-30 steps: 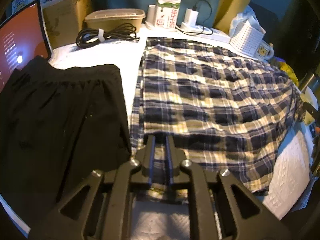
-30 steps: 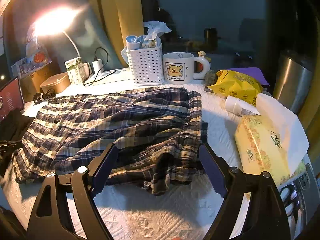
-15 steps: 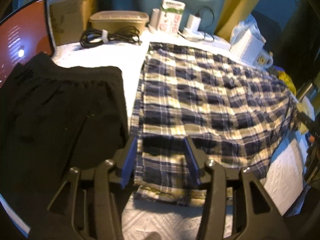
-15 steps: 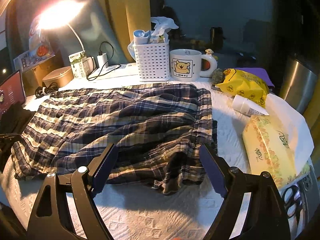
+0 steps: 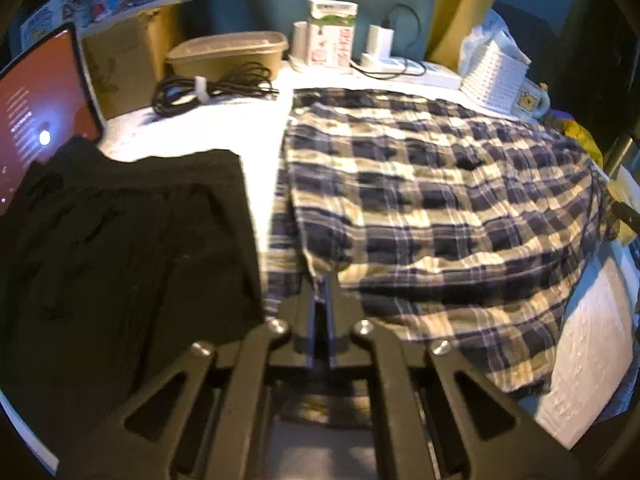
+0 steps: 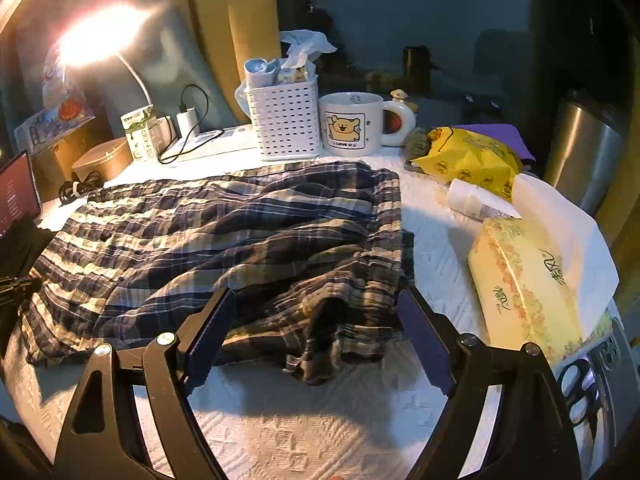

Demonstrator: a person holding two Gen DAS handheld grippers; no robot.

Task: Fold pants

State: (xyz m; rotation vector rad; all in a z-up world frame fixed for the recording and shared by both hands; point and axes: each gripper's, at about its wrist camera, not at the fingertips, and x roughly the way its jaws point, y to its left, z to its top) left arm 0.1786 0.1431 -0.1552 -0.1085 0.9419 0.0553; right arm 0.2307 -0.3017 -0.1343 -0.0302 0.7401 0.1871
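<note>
The jaws of the left gripper (image 5: 322, 280) are pinched tight on the near corner of the checked pants (image 5: 432, 200), and the cloth is pulled up into a little peak right at its tips. The jaws of the right gripper (image 6: 316, 332) stand wide open with nothing between them, just above the bunched-up end of the pants. The pants are blue and cream and lie spread out flat across most of the white table cover (image 6: 280, 432), with some bumps and wrinkles in them. Just beside the pants, on the left gripper's side, lies a black piece of clothing (image 5: 120, 248), and behind that stands a glowing red screen (image 5: 40, 120). At the back of the table I can see a bundle of black cable (image 5: 212, 88), a brown tub (image 5: 228, 52), a small carton (image 5: 332, 32), a white basket (image 6: 284, 120) and a mug with a bear on it (image 6: 352, 124). Off to the side of the right gripper sits a yellow tissue pack (image 6: 524, 292) and a yellow bag (image 6: 468, 156). A bright lamp (image 6: 96, 36) shines over it all.
</note>
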